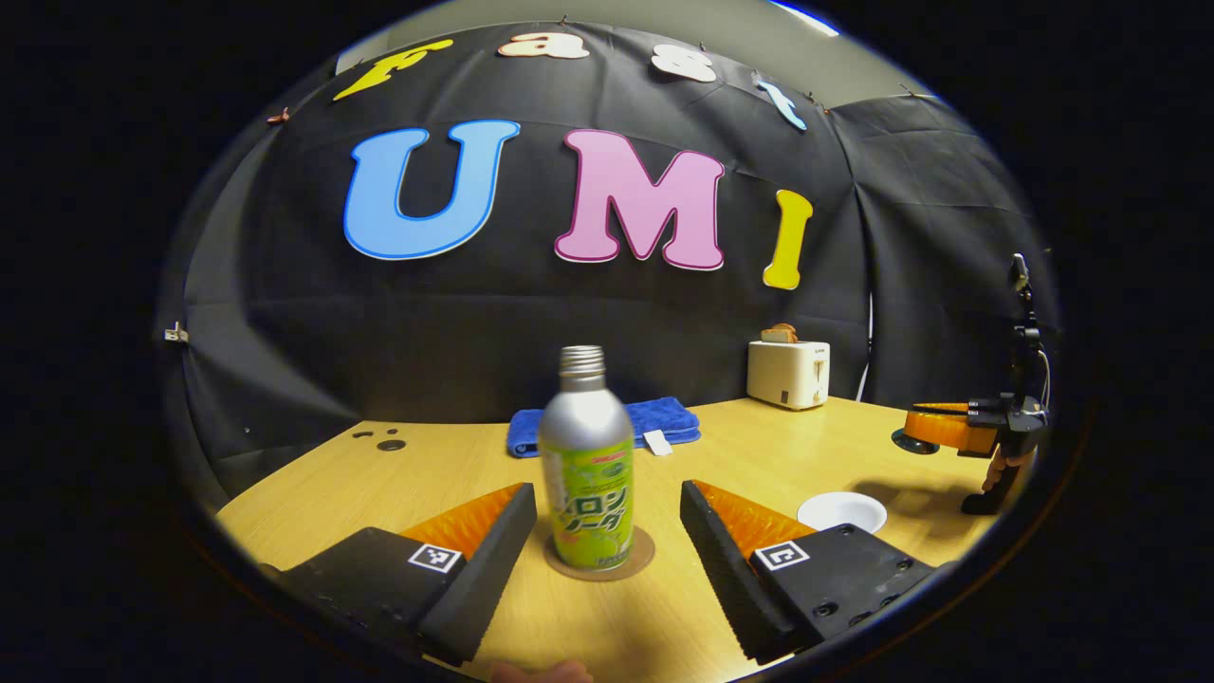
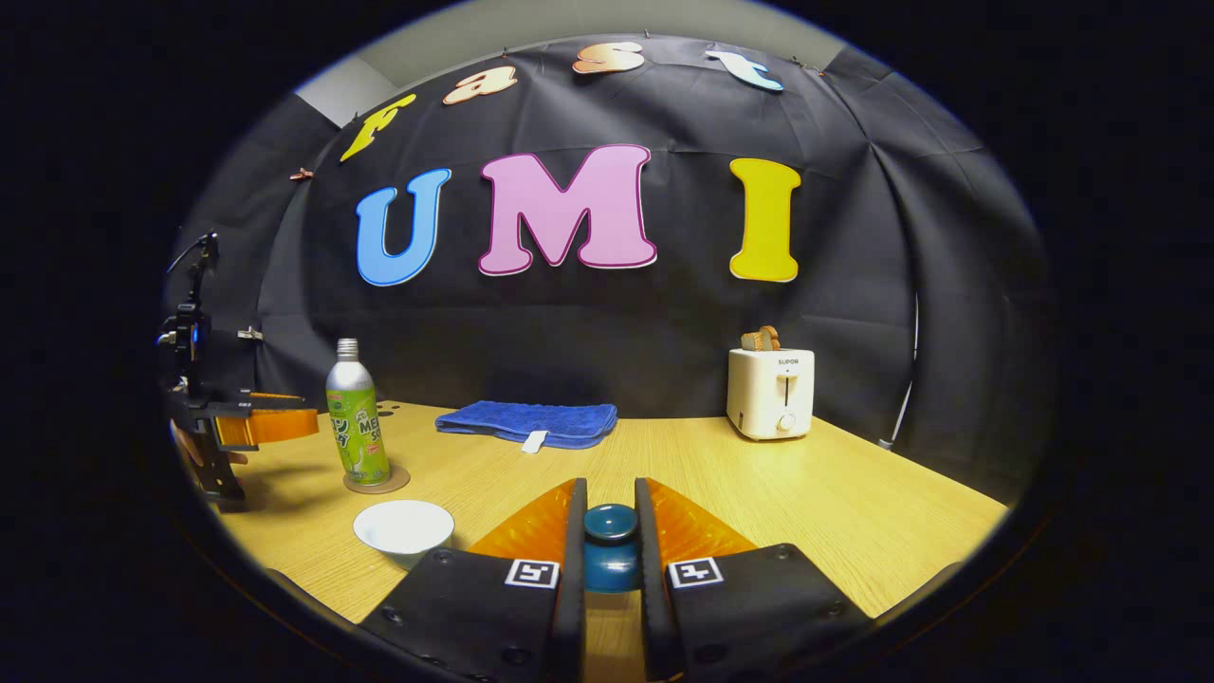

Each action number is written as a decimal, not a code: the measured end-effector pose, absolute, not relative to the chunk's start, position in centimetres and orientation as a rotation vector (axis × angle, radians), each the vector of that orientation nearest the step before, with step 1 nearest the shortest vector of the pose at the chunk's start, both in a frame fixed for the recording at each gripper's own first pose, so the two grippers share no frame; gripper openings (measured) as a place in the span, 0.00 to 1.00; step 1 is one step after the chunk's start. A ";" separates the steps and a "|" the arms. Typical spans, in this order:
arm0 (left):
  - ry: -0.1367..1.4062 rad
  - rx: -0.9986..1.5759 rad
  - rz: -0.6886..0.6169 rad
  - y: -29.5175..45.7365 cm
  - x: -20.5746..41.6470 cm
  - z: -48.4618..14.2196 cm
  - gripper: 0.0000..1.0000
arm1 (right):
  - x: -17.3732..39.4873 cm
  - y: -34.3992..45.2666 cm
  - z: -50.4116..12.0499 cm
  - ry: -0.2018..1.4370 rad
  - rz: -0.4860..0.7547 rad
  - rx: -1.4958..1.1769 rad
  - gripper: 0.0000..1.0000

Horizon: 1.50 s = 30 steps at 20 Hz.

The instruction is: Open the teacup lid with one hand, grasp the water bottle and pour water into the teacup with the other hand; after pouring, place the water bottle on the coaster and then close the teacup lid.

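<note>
A silver bottle with a green label [image 1: 586, 465] stands upright on a round brown coaster [image 1: 641, 554]. Its threaded neck has no cap. My left gripper [image 1: 607, 489] is open, one finger to each side of the bottle, neither touching it. A white teacup [image 2: 403, 526] sits uncovered on the table, right of the bottle. My right gripper [image 2: 610, 503] is shut on the knob of the dark teal lid [image 2: 610, 531], held off the cup to its right. In the left gripper view the right gripper [image 1: 934, 425] hangs at the far right, behind the teacup [image 1: 842, 512].
A folded blue towel [image 2: 526, 420] lies at the back of the wooden table [image 2: 854, 503]. A white toaster [image 2: 770, 392] with bread in it stands at the back right. The black cloth wall closes the far side. A fingertip shows at the lower edge of the left gripper view.
</note>
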State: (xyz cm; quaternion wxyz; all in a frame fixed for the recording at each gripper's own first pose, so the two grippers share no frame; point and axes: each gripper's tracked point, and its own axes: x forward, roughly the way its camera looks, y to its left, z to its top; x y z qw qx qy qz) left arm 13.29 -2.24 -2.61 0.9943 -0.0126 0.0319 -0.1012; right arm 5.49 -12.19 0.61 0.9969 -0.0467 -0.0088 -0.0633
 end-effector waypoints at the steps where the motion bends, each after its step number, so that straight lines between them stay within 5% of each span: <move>1: 0.070 -0.041 -0.190 -1.8 12.7 -3.1 0.96 | 5.5 -12.2 0.6 -0.018 -0.126 -0.094 0.27; 9: 0.020 -0.019 -0.063 2.1 11.3 -3.2 0.96 | 4.8 -8.9 0.3 -0.016 -0.076 -0.093 0.27; 17: 0.019 -0.019 -0.062 2.2 11.5 -3.4 0.95 | 6.1 -0.7 -0.7 0.002 0.070 -0.057 0.27; 30: 0.018 -0.017 -0.064 2.3 11.7 -3.4 0.95 | 9.9 3.0 -4.3 0.188 0.118 -0.105 0.28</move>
